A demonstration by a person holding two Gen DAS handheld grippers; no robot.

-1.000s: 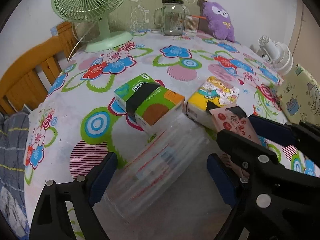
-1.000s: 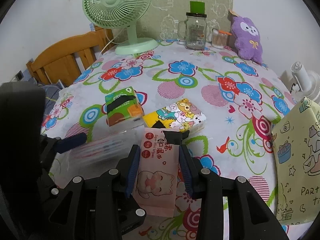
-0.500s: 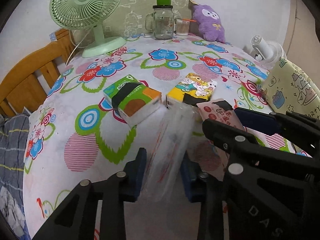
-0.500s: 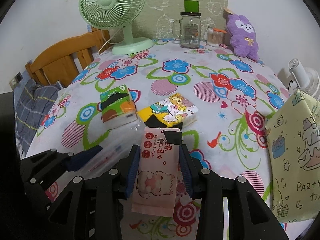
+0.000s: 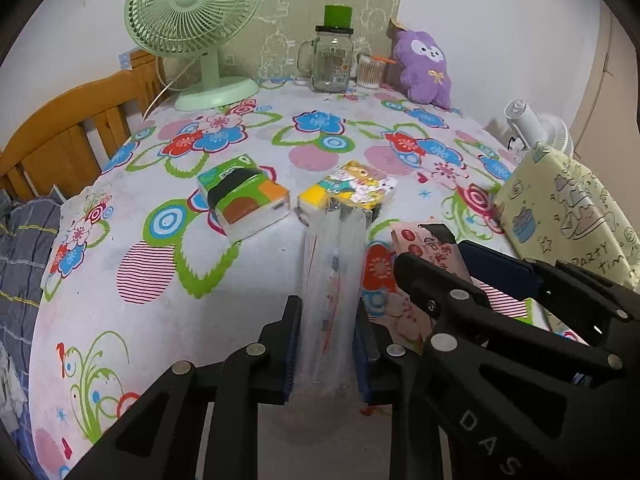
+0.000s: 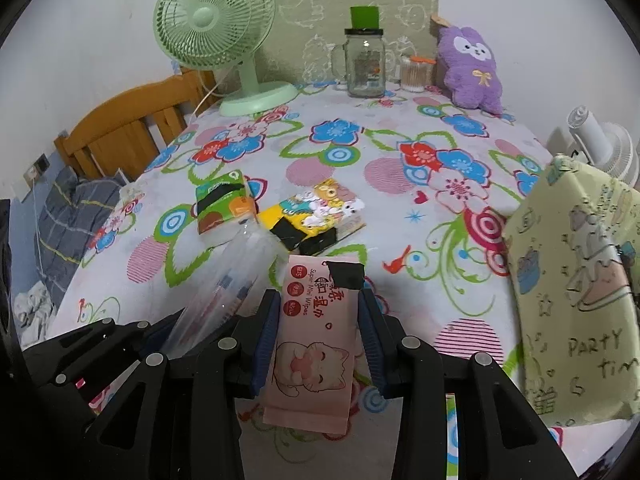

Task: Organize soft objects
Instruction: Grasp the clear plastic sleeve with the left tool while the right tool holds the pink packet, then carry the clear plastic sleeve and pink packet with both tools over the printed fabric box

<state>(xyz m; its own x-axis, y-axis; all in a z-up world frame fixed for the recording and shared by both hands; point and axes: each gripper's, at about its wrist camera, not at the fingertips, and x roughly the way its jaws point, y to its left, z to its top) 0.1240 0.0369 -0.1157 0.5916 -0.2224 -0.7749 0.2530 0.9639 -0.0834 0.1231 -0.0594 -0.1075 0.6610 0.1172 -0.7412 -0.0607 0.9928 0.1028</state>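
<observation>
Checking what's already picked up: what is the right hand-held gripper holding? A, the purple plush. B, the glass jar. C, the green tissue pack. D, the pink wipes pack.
D: the pink wipes pack sits clamped between the pads of the right hand-held gripper, while the green tissue pack, purple plush and glass jar stand apart on the table.

white wall (image 5: 480,8), wooden headboard (image 5: 68,128), floral tablecloth (image 5: 160,312)

A flowered tablecloth (image 6: 360,184) covers the table. Near its centre lie a green tissue pack (image 6: 222,206) and a yellow one (image 6: 316,216) beside it; at twelve o'clock stand a fan (image 6: 256,100), jar (image 6: 365,68) and purple plush (image 6: 472,72).
</observation>
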